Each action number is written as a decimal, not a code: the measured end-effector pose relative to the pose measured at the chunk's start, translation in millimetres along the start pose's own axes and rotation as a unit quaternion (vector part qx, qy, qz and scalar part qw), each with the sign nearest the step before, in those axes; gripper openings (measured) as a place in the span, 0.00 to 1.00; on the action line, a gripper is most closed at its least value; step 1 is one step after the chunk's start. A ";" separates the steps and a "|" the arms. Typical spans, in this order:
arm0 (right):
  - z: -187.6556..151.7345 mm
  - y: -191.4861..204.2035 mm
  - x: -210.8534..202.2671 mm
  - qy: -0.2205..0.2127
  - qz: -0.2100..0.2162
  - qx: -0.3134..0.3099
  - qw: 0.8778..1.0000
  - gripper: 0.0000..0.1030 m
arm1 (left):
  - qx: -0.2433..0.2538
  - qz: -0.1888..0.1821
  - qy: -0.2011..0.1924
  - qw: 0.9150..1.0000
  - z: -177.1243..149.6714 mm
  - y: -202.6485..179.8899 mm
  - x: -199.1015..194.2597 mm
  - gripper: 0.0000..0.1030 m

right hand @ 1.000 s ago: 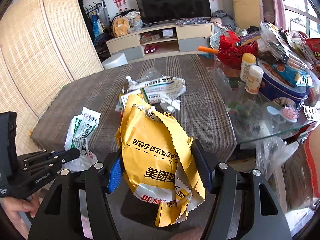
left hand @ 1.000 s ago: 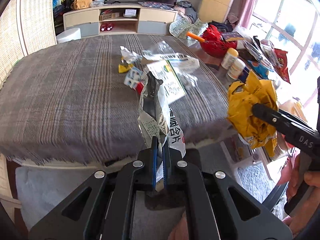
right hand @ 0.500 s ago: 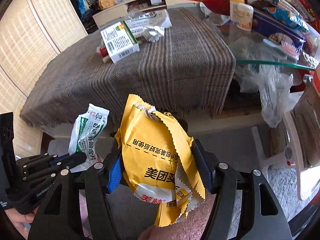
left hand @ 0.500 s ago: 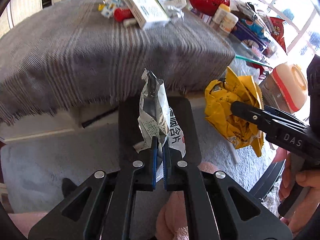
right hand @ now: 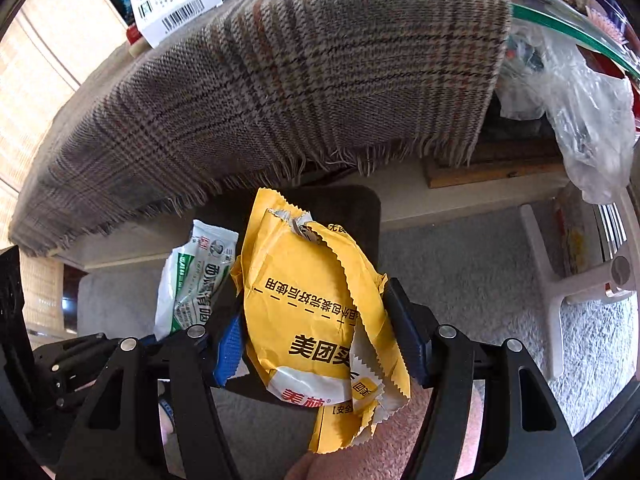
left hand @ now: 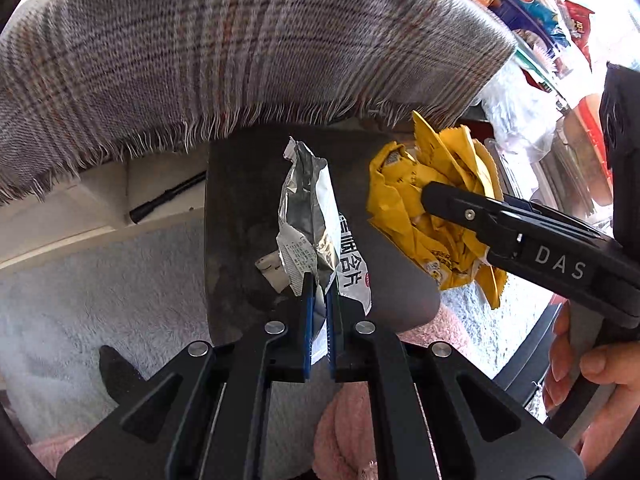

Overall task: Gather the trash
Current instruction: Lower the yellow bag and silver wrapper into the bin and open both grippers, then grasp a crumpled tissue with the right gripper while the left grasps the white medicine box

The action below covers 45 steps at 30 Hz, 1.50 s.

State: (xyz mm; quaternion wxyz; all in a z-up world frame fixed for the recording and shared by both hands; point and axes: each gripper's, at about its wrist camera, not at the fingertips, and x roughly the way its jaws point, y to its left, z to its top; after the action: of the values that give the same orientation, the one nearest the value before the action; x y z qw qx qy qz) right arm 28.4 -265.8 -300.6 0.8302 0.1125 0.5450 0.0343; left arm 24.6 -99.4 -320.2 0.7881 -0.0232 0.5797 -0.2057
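Though apart, fingers [right hand: 394, 330] (right) on yellow bag [right hand: 312, 312]

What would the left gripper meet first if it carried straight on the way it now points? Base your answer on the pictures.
Probably the dark bin right below. The left gripper, shut on the silver wrapper, points steeply down at the bin's dark surface, so the wrapper's tip would likely reach it first. Depth is hard to judge.

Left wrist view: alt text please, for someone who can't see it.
The left gripper is shut on a silver foil wrapper above a dark bin below the plaid-covered table. At right, the right gripper holds a crumpled yellow bag.
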 end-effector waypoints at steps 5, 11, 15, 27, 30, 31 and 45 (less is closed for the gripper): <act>6.0 3.2 12.1 0.006 -0.003 -0.001 1.000 0.70 | -0.002 -0.008 0.013 1.000 5.9 3.2 9.1 0.08; 13.0 8.4 11.0 0.002 -0.003 -0.005 1.000 0.83 | -0.005 -0.001 0.010 1.000 10.4 6.8 9.0 0.37; 17.9 10.8 0.1 -0.015 -0.012 -0.010 1.000 0.87 | 0.004 0.014 -0.016 1.000 9.8 8.0 -4.0 0.67; 35.0 1.1 -74.3 -0.069 -0.018 -0.040 0.997 0.97 | -0.045 0.050 -0.071 0.995 15.5 37.1 -77.4 0.92; 46.4 -0.2 -95.2 -0.087 -0.012 -0.039 0.995 0.97 | -0.046 0.060 -0.084 0.994 25.9 37.6 -95.8 0.92; 50.5 0.0 -101.0 -0.094 -0.011 -0.041 0.995 0.97 | -0.046 0.064 -0.090 0.993 30.5 37.5 -103.7 0.92; 157.2 14.7 -104.6 -0.132 0.010 -0.032 0.991 0.97 | -0.061 0.091 -0.141 0.984 132.0 30.7 -149.3 0.92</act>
State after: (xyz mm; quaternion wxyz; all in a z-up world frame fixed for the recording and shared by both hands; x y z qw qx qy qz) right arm 130.6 -293.7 -143.6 0.8974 0.0951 0.4285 0.0449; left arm 119.3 -45.5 -150.5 0.8746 -0.0471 0.4737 -0.0926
